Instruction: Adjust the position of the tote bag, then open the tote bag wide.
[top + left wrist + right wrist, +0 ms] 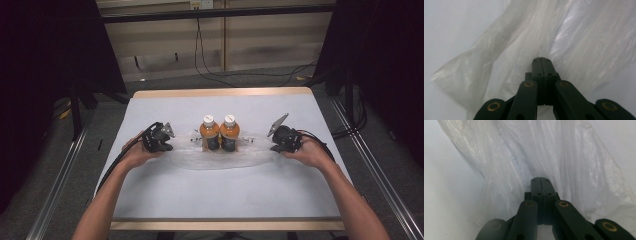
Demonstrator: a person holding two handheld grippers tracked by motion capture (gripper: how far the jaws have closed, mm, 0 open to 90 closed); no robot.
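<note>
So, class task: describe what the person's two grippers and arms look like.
Both grippers, left gripper and right gripper, are black, each with two flat black jaws on link arms with brass-coloured pivots. Each carries a grey three-cornered plate on top and trails a black cable. The forearms are bare; no sleeves show.

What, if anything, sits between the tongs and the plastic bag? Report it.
Nothing visible. The left tongs and right tongs are shut with the plastic bag right at their tips; the two bottles stand midway between them.
</note>
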